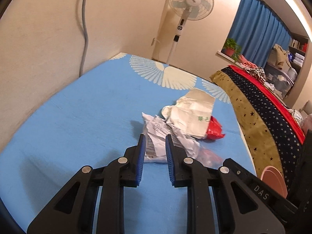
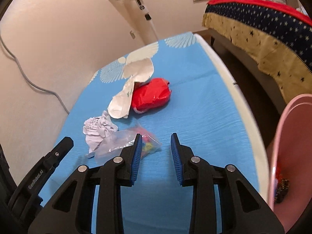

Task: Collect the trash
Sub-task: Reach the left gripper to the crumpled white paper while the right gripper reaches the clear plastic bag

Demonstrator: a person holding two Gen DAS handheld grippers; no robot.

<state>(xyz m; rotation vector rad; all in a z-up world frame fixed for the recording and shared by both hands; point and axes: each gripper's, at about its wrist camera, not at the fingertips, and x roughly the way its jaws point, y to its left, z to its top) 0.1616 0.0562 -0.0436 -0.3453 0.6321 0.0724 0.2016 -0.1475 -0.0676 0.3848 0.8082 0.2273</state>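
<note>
My trash sits in a loose cluster on the blue-covered desk [image 2: 195,101]. At the near end is a crumpled printed receipt [image 2: 99,128], and touching it at about 4 o'clock in the right wrist view lies a clear plastic bag [image 2: 120,144] with coloured bits inside. Beyond the receipt, toward 12 o'clock, a torn white paper wrapper [image 2: 126,95] leans against a red plastic bag [image 2: 152,95], which lies at its 3 o'clock.

I have my left tool [image 1: 155,136] angled downward over the receipt [image 1: 156,134]; its blue pads stand a little apart, and the paper shows in the gap between the tips, though I cannot tell if they touch it. My right tool [image 2: 156,136] also tilts down over the cloth, jaws parted with only blue cloth between them; its left finger overlaps the clear bag's edge without gripping it. The left tool's black body shows at 8 o'clock in the right wrist view.

At 4 o'clock a pink bin [image 2: 288,156] stands beside the desk edge with some dark scraps inside. A standing fan [image 1: 190,2] is at 12 o'clock by the wall, and a star-patterned blanket [image 1: 263,107] lies off at 3 o'clock.
</note>
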